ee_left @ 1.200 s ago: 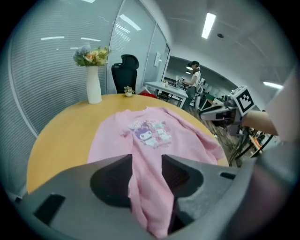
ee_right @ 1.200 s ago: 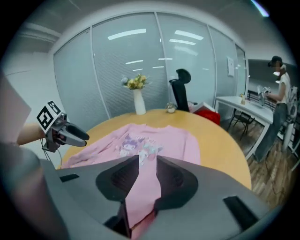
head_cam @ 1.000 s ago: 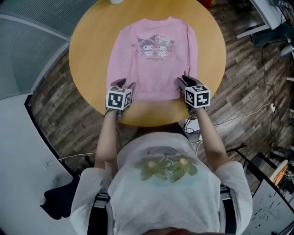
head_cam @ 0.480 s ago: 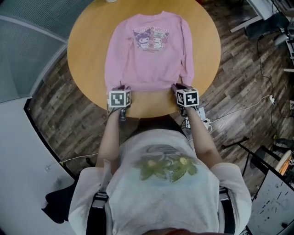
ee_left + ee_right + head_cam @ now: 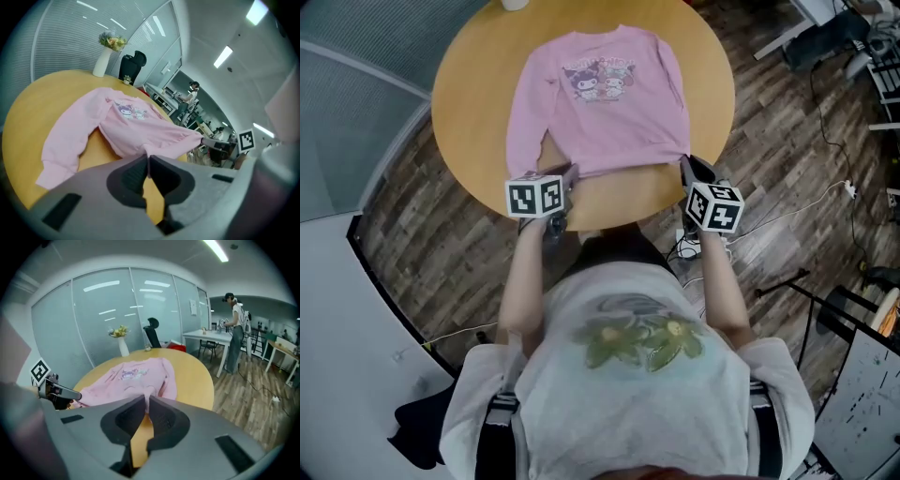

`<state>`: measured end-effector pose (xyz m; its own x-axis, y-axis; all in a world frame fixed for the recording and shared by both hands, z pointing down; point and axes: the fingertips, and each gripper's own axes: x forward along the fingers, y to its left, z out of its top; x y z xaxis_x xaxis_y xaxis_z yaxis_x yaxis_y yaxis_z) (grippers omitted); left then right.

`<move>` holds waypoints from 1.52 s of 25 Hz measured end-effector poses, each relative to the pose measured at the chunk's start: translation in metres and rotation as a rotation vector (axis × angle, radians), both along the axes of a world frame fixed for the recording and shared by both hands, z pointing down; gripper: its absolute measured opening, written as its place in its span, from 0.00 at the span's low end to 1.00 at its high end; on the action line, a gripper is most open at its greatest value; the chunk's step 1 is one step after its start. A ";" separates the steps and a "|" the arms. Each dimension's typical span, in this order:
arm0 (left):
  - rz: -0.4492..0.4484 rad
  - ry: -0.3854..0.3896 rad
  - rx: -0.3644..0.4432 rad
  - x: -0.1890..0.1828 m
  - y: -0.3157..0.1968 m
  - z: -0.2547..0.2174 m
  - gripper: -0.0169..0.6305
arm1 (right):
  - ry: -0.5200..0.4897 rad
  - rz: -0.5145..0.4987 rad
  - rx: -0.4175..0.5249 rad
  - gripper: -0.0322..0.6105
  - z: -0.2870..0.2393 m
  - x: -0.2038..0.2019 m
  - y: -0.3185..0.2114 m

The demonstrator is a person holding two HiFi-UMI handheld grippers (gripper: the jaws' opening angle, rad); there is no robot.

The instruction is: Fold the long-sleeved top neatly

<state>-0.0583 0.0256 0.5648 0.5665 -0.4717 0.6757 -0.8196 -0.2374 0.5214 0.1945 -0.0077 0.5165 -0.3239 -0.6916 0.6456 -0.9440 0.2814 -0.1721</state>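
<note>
Jaws of left gripper (image 5: 566, 175) and right gripper (image 5: 688, 166) just closed, apparently pinching pink top's (image 5: 600, 103) raised hem.

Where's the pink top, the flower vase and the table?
pink top (image 5: 609, 122): head view, on the front below the cartoon print.
flower vase (image 5: 101, 63): left gripper view, on its white body.
table (image 5: 473, 94): head view, on bare wood left of the sleeve.

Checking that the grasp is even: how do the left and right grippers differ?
The left gripper pinches the top at the hem by the sleeve splayed off the body; the right gripper, by the sleeve lying tight alongside. In the head view the left's cube is over the table, the right's past its rim. Shared: both sets of fingers have just closed on pink fabric.
</note>
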 end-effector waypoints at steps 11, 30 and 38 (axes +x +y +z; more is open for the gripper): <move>0.002 -0.297 -0.142 -0.044 0.051 0.063 0.08 | -0.065 0.028 -0.230 0.27 0.072 0.015 0.050; -0.097 -0.287 0.070 -0.015 -0.024 -0.002 0.11 | -0.348 0.164 -0.377 0.13 0.120 0.038 -0.031; -0.086 -0.300 0.087 0.002 -0.049 -0.005 0.11 | -0.092 0.192 -0.184 0.11 0.055 0.127 -0.080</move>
